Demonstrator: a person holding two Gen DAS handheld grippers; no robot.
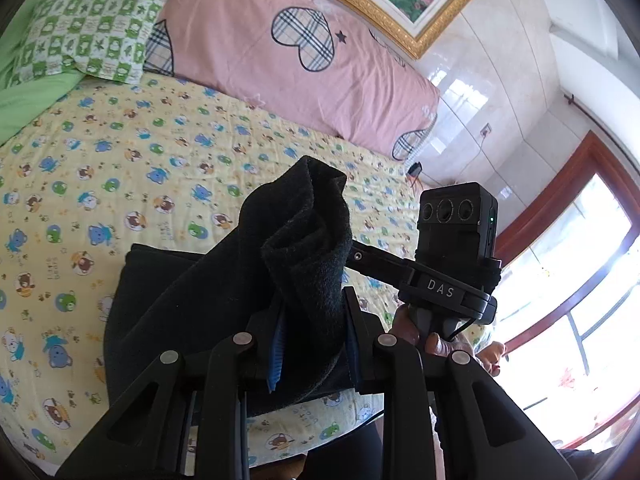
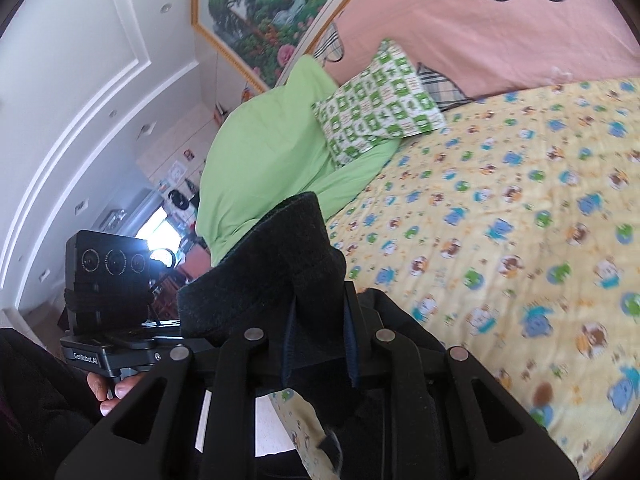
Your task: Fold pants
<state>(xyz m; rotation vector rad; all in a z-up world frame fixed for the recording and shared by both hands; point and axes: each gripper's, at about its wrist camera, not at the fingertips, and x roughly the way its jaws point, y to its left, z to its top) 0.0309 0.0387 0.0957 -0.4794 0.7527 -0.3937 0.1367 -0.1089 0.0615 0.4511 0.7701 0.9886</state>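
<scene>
Your left gripper [image 1: 314, 340] has its fingers [image 1: 278, 344] pinched on a bunched fold of the black pants [image 1: 296, 232], which rise above the tips and trail down onto the bed [image 1: 120, 160] at the near edge. Your right gripper [image 2: 320, 344] likewise clamps the pants [image 2: 276, 264] between its fingers [image 2: 354, 348]. Beyond lie the yellow bear-print sheet [image 2: 500, 220], a green checked pillow [image 2: 380, 100], a green blanket [image 2: 260, 152] and a pink duvet [image 1: 280, 40] at the far side.

Left gripper [image 1: 314, 344]: black linkage arms with round silver rivets and blue-ribbed pads [image 1: 277, 354]. Right gripper [image 2: 320, 346]: same black frame, dark navy pads. Above each handle, a black three-lens camera block [image 1: 458, 216]; the clamp below it is lettered "DAS". A dark sleeve [image 2: 36, 396] covers the person's arm.
</scene>
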